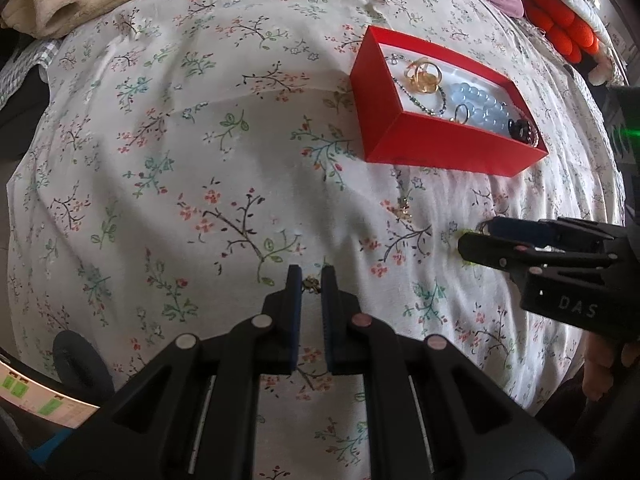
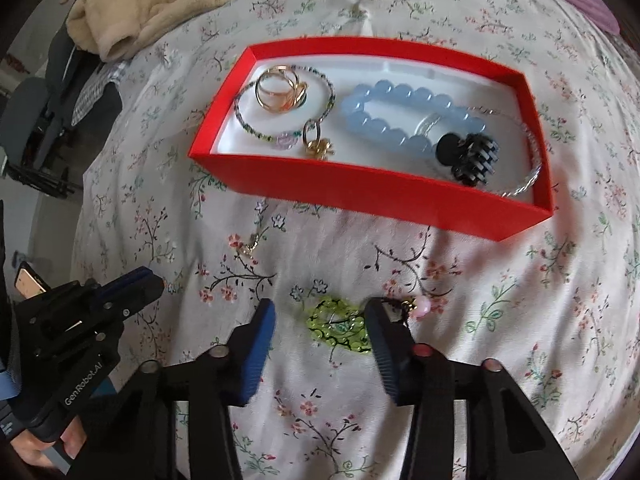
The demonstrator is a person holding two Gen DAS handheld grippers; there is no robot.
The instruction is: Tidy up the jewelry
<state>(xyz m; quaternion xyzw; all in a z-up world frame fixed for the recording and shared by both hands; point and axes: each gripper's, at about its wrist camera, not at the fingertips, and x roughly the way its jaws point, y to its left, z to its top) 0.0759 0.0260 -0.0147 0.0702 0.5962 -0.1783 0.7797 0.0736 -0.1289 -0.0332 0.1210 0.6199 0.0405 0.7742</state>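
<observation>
With the right hand-held gripper point(image 2: 320, 320) unclenched astride the green bead bracelet point(image 2: 338, 324) on the bedsheet point(image 2: 500, 320), at 6 o'clock from the red box point(image 2: 360, 188), and the left hand-held gripper point(image 1: 308, 280) pinching a small gold charm point(image 1: 311, 284), pinch low and centred so the beads lift without fabric

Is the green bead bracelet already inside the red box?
No, the green bead bracelet still lies on the floral bedsheet in front of the red box, between the right gripper's open fingers.
</observation>
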